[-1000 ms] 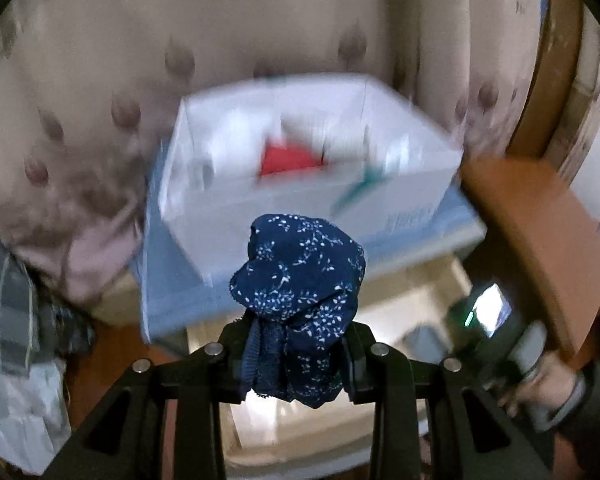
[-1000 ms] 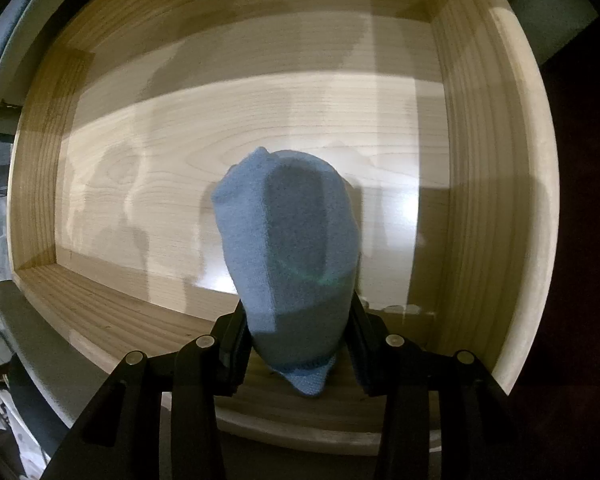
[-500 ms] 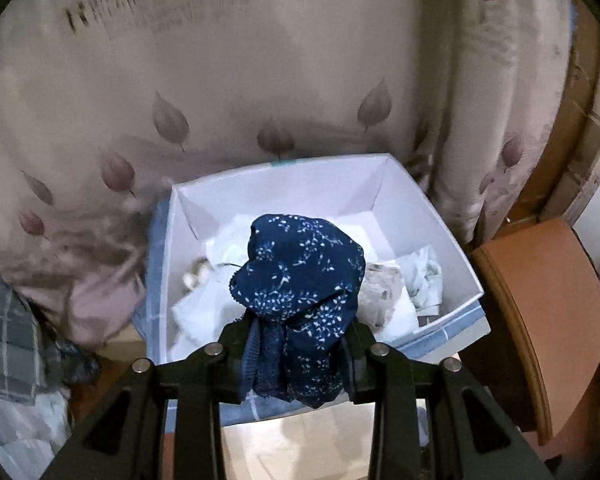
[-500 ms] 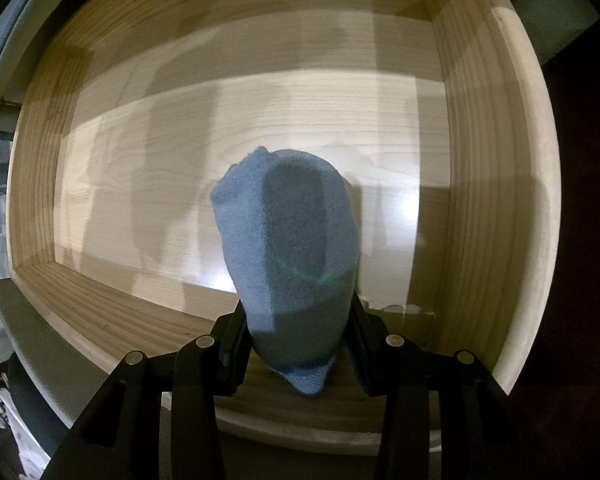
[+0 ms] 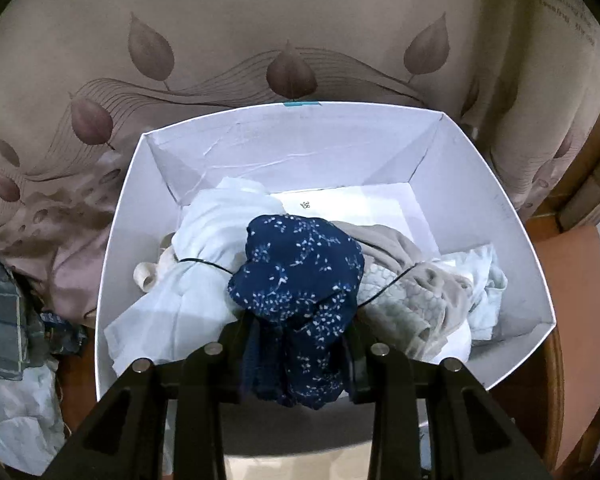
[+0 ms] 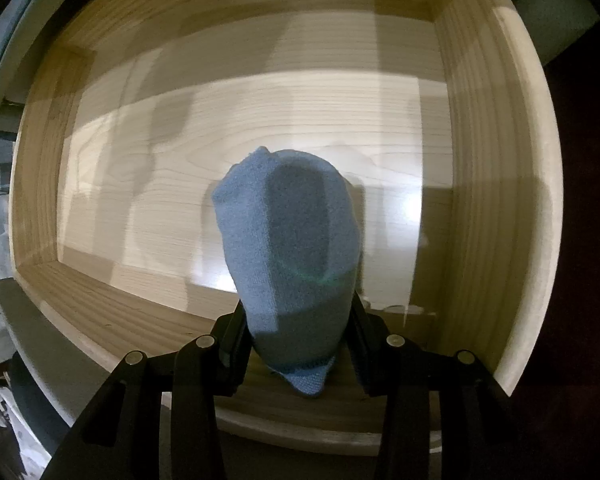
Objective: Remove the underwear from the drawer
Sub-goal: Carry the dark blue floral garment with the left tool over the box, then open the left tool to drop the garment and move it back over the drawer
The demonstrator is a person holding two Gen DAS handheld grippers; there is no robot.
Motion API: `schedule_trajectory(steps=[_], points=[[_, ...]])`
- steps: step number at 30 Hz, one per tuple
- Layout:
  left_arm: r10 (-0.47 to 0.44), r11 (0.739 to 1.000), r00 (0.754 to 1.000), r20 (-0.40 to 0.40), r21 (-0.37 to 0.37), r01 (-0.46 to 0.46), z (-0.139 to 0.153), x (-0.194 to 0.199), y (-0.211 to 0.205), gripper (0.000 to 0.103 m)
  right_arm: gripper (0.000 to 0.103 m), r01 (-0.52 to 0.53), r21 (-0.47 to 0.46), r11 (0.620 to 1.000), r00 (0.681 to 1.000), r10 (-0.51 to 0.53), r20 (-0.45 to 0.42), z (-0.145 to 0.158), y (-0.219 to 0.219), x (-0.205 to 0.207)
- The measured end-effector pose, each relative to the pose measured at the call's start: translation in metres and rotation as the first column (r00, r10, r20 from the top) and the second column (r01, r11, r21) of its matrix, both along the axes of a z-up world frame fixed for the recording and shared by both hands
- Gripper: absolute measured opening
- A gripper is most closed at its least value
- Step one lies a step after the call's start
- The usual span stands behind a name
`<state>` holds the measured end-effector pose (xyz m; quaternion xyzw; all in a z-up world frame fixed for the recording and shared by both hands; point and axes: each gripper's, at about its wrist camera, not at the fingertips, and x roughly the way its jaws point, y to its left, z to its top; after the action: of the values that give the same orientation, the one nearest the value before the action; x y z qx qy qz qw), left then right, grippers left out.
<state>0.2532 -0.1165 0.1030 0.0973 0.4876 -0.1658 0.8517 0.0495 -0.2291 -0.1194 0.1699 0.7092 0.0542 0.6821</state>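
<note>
Over the white box now hangs the navy underwear.

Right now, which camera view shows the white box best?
The left wrist view. There the white box fills the middle of the picture, open on top, with light clothes lying inside and a dark blue flowered garment in front of it. The right wrist view shows none of it, only a wooden drawer.

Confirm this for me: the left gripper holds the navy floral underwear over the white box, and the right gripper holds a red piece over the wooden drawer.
Wrong colour. The right wrist view shows the right gripper holding a light blue piece, not red, over the wooden drawer. The rest stands.
</note>
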Motion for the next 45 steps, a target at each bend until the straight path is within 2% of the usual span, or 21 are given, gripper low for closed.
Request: schedule_trajectory(steps=[10,12,18,24,28,31,34,37,41,45], points=[[0.006,1.000,1.000,-0.025,-0.014,-0.007,0.006,-0.004,0.000,0.043,0.040,0.001,0.000,1.000,1.000,-0.001,0.000,0.000,-0.001,0.000],[-0.002,1.000,1.000,-0.023,-0.016,0.002,0.012,-0.009,0.001,0.048,0.040,0.005,0.002,1.000,1.000,-0.005,0.000,0.000,-0.002,0.000],[-0.055,0.998,0.998,0.034,-0.031,0.056,0.044,-0.037,0.014,0.049,0.038,0.009,-0.003,1.000,1.000,-0.009,0.000,-0.001,-0.001,-0.002],[-0.067,0.997,0.994,0.082,-0.035,0.070,0.066,-0.067,0.038,0.049,0.035,-0.006,-0.033,0.999,1.000,0.006,0.014,0.003,0.004,-0.002],[-0.031,1.000,0.993,0.113,-0.003,0.031,0.067,-0.085,0.059,0.049,0.034,-0.015,-0.063,0.998,0.997,0.019,0.069,0.013,0.013,0.001],[0.036,0.999,0.985,0.166,0.031,-0.042,0.060,-0.102,0.081,0.049,0.033,-0.009,-0.107,0.994,0.988,0.025,0.154,0.029,0.019,0.000],[0.089,0.990,0.967,0.239,0.084,-0.112,0.051,-0.122,0.101,0.049,0.033,0.029,-0.177,0.984,0.959,0.023,0.283,0.055,0.021,-0.006],[0.145,0.981,0.957,0.251,0.093,-0.173,0.034,-0.141,0.120,0.049,0.033,0.091,-0.222,0.971,0.907,0.011,0.421,0.085,0.020,-0.019],[0.201,0.970,0.951,0.233,0.090,-0.227,0.007,-0.161,0.139,0.049,0.033,0.166,-0.198,0.966,0.838,-0.032,0.545,0.123,0.009,-0.041],[0.219,0.963,0.951,0.220,0.111,-0.247,-0.016,-0.176,0.144,0.049,0.033,0.196,-0.159,0.968,0.785,-0.058,0.616,0.164,-0.003,-0.050]])
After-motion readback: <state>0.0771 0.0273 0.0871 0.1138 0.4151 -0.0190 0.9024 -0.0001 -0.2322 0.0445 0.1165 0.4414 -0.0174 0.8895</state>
